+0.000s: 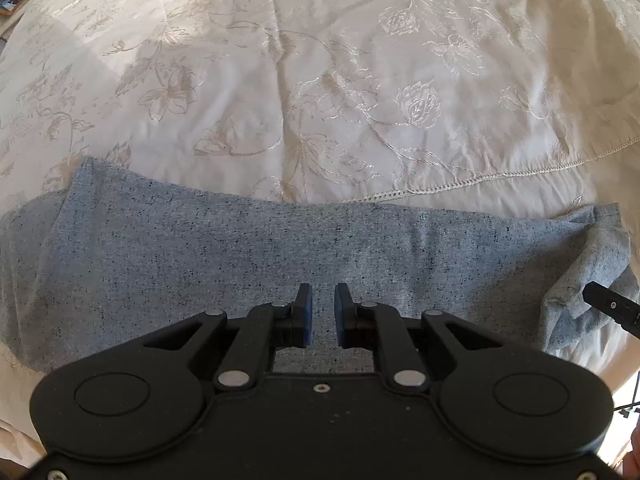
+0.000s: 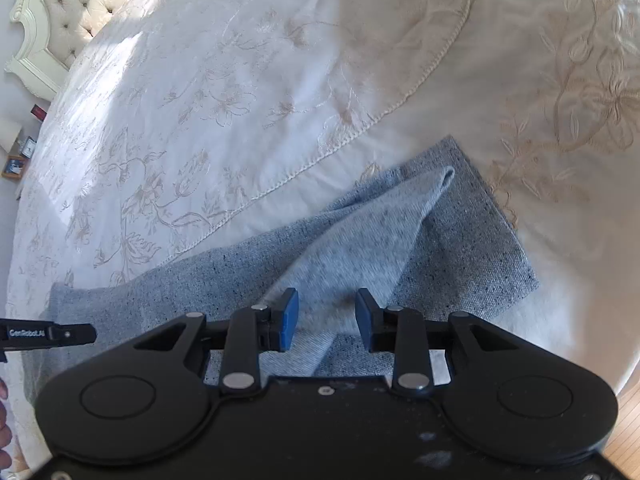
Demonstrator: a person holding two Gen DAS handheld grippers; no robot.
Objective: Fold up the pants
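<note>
Now, pants [image 1: 280,248] lie flat across bed [image 1: 320,80], leg end partly turned over | left gripper [image 1: 323,304] jaws slightly apart, empty, above cloth | right gripper [image 2: 327,312] jaws apart over flap, grip unclear | advice: pinch both layers, lift evenly | hidden: waistband, near edge under grippers.

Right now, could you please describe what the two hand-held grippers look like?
Both look alike: the left hand-held gripper and right hand-held gripper have matte black bodies with round housings, silver pivot pins and two fingers faced with blue pads. White lettering marks the side of the left one, seen from the right wrist view.
</note>
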